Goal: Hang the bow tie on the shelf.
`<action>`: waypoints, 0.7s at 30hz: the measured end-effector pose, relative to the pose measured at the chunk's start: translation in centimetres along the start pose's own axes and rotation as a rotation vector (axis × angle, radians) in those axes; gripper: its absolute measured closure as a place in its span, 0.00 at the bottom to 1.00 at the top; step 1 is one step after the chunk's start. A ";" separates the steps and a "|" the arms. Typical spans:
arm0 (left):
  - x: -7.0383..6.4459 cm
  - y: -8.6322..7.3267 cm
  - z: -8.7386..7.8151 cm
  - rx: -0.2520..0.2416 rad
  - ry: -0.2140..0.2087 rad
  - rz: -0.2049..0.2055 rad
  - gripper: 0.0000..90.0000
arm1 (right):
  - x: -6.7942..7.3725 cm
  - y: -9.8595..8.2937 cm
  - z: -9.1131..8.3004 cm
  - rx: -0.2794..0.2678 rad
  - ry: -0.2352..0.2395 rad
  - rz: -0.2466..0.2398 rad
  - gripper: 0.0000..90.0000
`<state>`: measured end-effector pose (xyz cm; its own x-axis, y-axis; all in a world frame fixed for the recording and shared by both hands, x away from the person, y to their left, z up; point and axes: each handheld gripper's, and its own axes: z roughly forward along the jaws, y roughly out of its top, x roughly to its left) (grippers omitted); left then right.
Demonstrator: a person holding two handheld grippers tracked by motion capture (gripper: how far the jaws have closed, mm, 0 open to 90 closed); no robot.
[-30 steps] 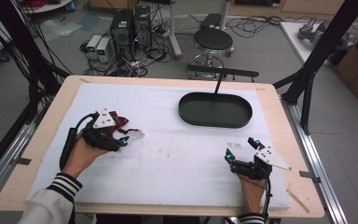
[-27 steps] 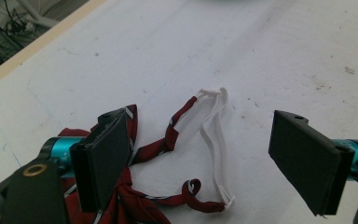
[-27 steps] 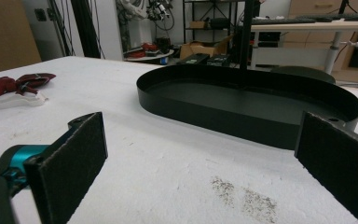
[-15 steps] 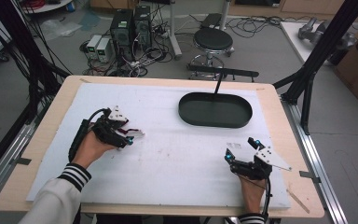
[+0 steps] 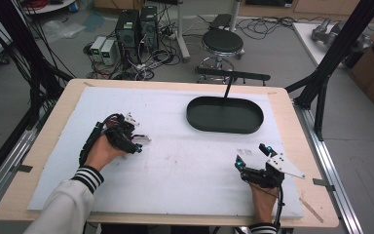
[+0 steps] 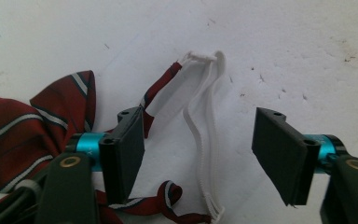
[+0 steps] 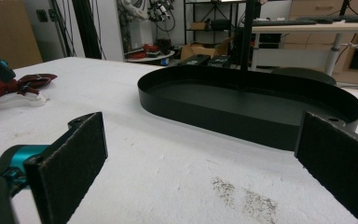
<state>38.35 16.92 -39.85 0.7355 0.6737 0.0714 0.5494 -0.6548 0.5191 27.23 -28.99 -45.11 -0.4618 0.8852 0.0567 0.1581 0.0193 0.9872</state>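
1. Left gripper view: a dark red striped bow tie (image 6: pixel 23 126) with a white elastic strap (image 6: pixel 204 107) lies on the white mat (image 6: pixel 284 42), the strap between the spread left gripper (image 6: pixel 198 151).
2. Right gripper (image 7: pixel 200 163) is spread, empty.
3. A black oval tray (image 5: pixel 224 114) sits well apart, nothing between.

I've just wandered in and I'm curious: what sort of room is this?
Most likely a lab or workshop for recording handling tasks. A padded table stands inside a black frame, computer towers and loose cables sit on the floor, and a person holds a left gripper over a bow tie.
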 end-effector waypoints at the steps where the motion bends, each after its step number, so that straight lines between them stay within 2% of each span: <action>1: 0.0 0.0 0.1 0.012 -0.005 -0.004 0.42 | 0.0 0.0 0.0 -0.001 0.001 0.002 0.01; 4: -0.1 0.1 0.5 0.032 -0.012 -0.015 0.41 | 0.0 0.0 0.0 -0.006 0.002 -0.003 0.01; 7: -0.1 0.2 0.7 0.054 -0.021 -0.007 0.43 | -0.1 0.0 0.0 -0.011 0.001 -0.009 0.01; 17: -0.2 0.9 1.5 0.135 -0.028 -0.030 0.58 | 0.0 0.0 -0.1 -0.015 0.000 -0.001 0.01; 21: -0.1 0.9 1.7 0.148 -0.032 -0.039 0.63 | 0.0 0.0 -0.1 -0.011 0.001 0.008 0.01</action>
<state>39.48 15.63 -40.86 0.7232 0.6901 0.0252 0.6287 -0.6731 0.3895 27.12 -29.08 -45.14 -0.4615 0.8848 0.0645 0.1518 0.0071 0.9884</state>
